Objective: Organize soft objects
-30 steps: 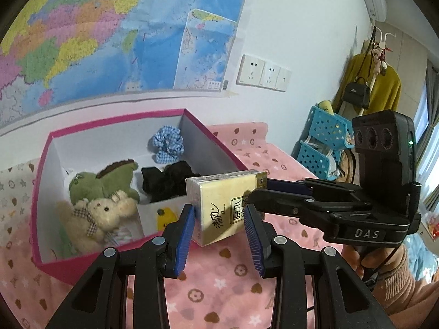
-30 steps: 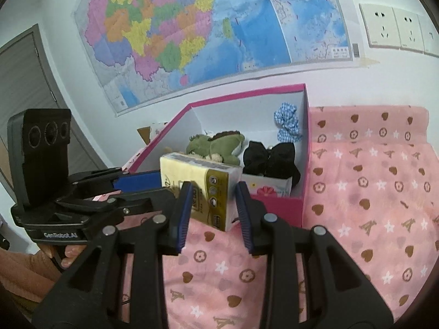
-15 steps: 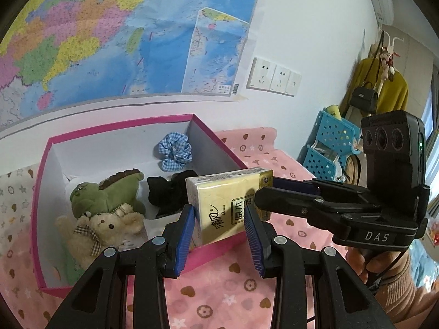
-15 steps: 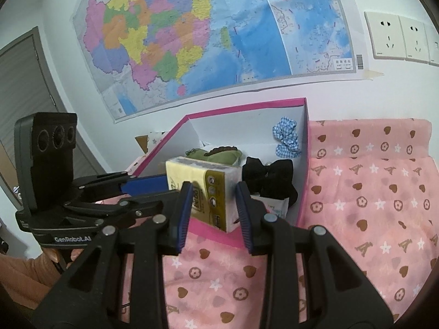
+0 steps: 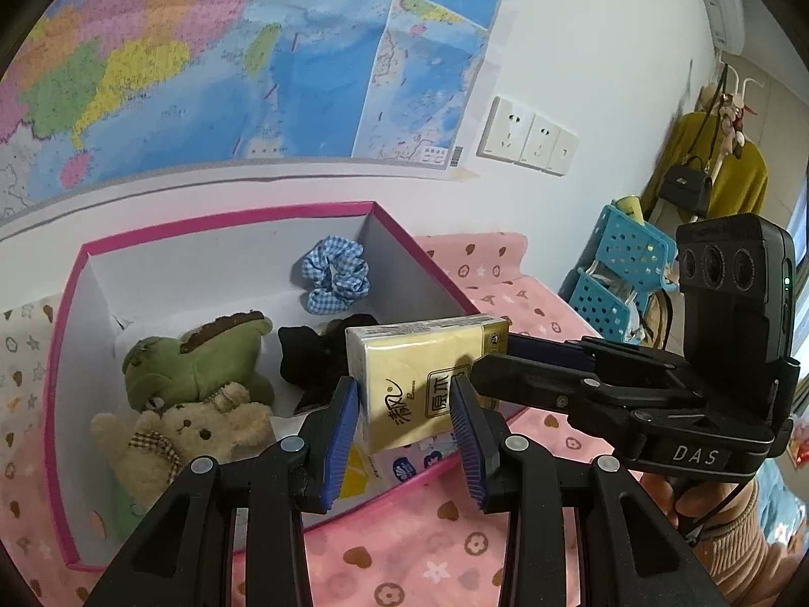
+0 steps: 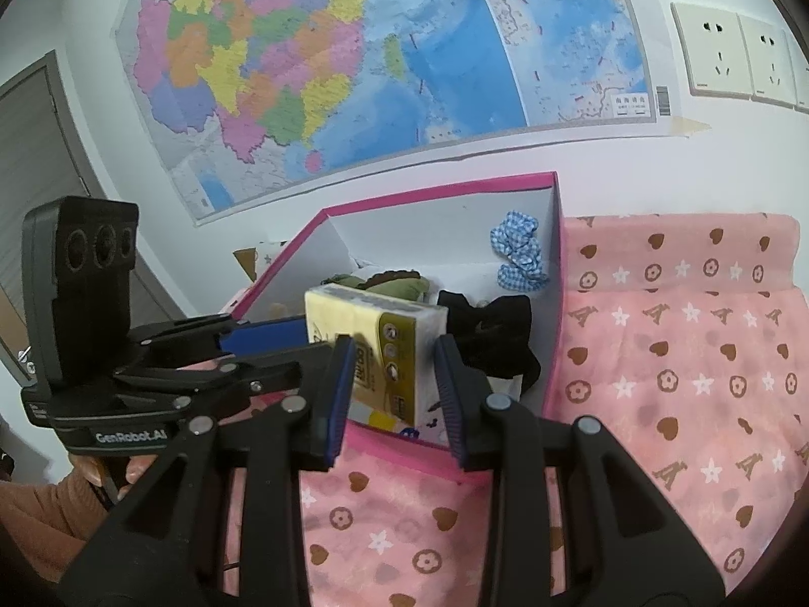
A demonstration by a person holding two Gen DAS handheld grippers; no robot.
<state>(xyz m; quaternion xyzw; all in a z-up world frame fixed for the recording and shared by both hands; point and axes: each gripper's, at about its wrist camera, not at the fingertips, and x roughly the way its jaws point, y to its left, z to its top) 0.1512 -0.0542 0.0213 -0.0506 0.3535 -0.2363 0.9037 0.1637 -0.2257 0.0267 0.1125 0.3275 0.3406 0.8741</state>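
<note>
Held between two hand-held grippers above the near edge of a pink box (image 5: 71, 404): a yellow tissue pack (image 5: 419, 379). Left gripper (image 5: 404, 427) clamped on one end of the pack, blue pads (image 5: 340, 430) pressed to its sides; right gripper (image 6: 392, 389) clamped on the opposite end, entering the left wrist view from 3 o'clock. In the right wrist view, the pack (image 6: 374, 349) at centre, the left gripper reaching in from 9 o'clock.

Inside the box, seen from the left wrist: a green plush toy (image 5: 197, 359) at 9 o'clock from the pack, a beige teddy bear (image 5: 187, 435) touching it at 8 o'clock, a black cloth item (image 5: 313, 354) just beside the pack, partly hidden behind it, and a blue checked scrunchie (image 5: 336, 280) at 11 o'clock, against the back wall. More packets under the held pack at the box's near side, mostly hidden.

Box resting on a pink blanket (image 6: 682, 354) printed with hearts, stars and flowers. Above, at 12 o'clock, a coloured wall map (image 6: 354, 60); wall sockets (image 5: 526, 136) at 2 o'clock. Blue plastic baskets (image 5: 622, 273) and a yellow garment (image 5: 728, 182) on a rack at far 3 o'clock. A sleeved hand (image 5: 718, 511) under the right gripper's body.
</note>
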